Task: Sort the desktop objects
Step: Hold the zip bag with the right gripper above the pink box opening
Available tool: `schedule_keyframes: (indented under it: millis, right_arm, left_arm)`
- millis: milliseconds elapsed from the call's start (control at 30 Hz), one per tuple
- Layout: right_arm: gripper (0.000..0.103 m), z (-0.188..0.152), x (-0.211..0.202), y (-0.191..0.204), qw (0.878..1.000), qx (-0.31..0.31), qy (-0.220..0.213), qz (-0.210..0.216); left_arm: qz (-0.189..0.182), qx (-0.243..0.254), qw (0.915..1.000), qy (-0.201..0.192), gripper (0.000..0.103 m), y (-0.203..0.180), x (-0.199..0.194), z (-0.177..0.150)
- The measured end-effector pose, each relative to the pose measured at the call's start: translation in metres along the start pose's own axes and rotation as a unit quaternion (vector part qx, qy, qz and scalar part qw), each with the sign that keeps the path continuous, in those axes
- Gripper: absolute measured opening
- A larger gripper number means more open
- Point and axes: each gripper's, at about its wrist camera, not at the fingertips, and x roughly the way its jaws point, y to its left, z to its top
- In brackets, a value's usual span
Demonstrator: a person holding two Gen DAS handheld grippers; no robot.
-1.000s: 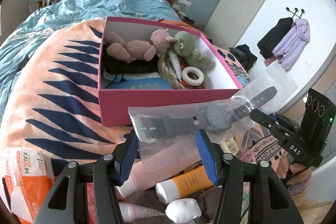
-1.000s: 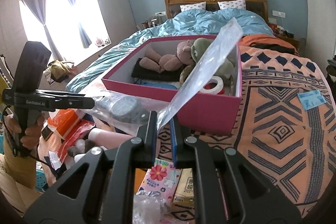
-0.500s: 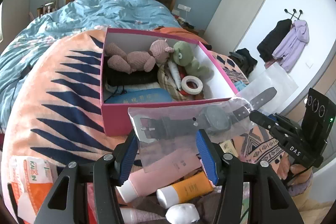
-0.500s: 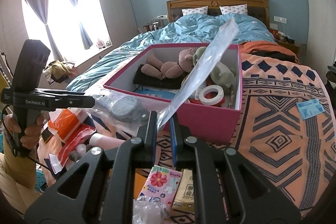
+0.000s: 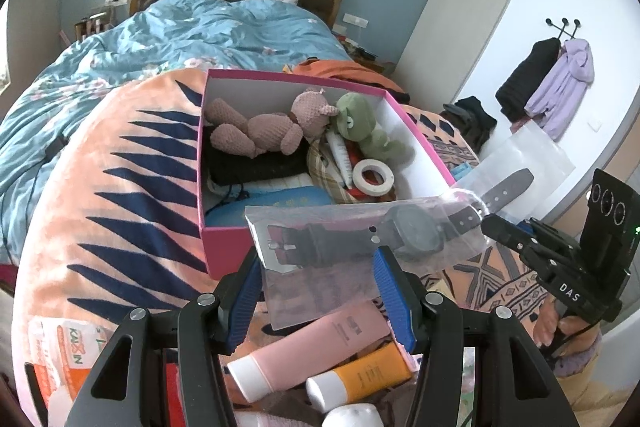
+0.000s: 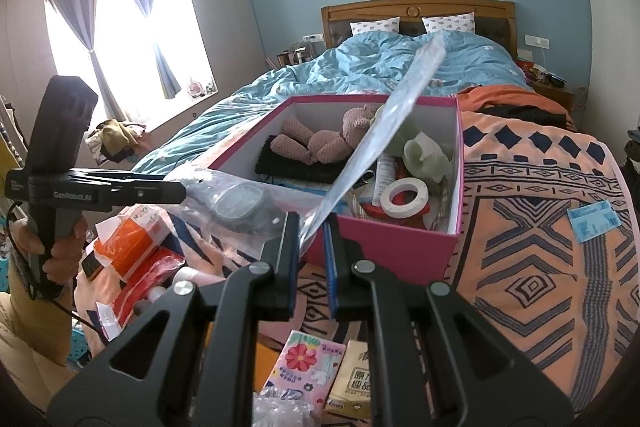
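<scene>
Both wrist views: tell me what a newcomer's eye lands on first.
A clear plastic bag with a dark watch inside hangs in the foreground; the right gripper pinches one end, and the left gripper's jaws straddle the other. Just behind sits the pink box on the patterned blanket, holding plush toys and a tape roll.

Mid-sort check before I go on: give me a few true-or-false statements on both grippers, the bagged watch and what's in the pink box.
1. The right gripper is shut on the clear plastic bag. True.
2. The watch lies inside the pink box. False: it hangs in the bag in front of the box, outside it.
3. The left gripper stands open. True.
4. The roll of white tape lies on the blanket. False: it is in the box.
5. Two plush toys are in the box. True.
</scene>
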Motion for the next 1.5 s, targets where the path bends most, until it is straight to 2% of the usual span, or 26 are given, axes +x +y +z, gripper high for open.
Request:
schedule_keyframes:
  millis: [1500]
  right_arm:
    - [0.014, 0.017, 0.029, -0.013, 1.000, 0.003, 0.012, 0.000]
  left_arm:
    - [0.026, -0.002, 0.9996, -0.011, 0.056, 0.011, 0.014, 0.028]
